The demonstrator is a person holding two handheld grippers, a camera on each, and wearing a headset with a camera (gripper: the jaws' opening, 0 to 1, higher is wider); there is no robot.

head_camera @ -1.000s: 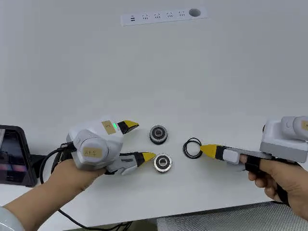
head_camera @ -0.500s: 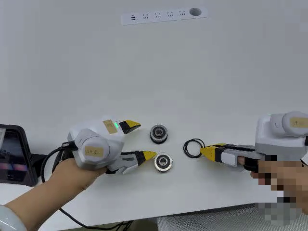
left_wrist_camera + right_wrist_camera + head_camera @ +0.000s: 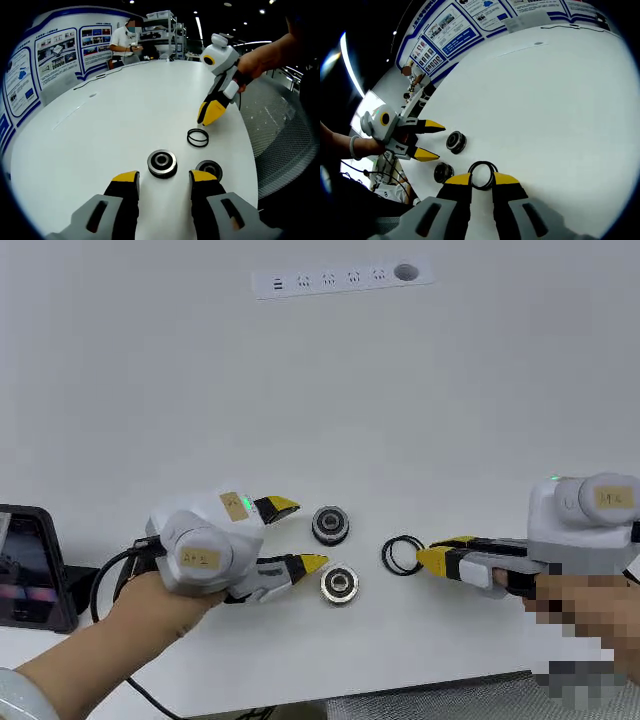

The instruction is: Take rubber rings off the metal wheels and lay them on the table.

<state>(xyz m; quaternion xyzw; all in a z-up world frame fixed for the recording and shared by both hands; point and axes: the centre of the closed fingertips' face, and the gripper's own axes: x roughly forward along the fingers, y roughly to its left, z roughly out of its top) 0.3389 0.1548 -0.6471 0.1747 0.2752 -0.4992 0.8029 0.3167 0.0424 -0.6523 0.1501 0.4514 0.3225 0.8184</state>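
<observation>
Since two black rubber rings point(image 3: 402, 554) already lie overlapped on the white table point(image 3: 420, 420) right of centre, the right gripper point(image 3: 432, 553) sits just beside them, its jaws a narrow gap apart and empty. That reads as a finished placement. The left gripper point(image 3: 304, 534), spread wide and holding nothing, points at the upper wheel point(image 3: 330, 523) and lower wheel point(image 3: 339, 584) at lower centre, probably ready to steady one.
</observation>
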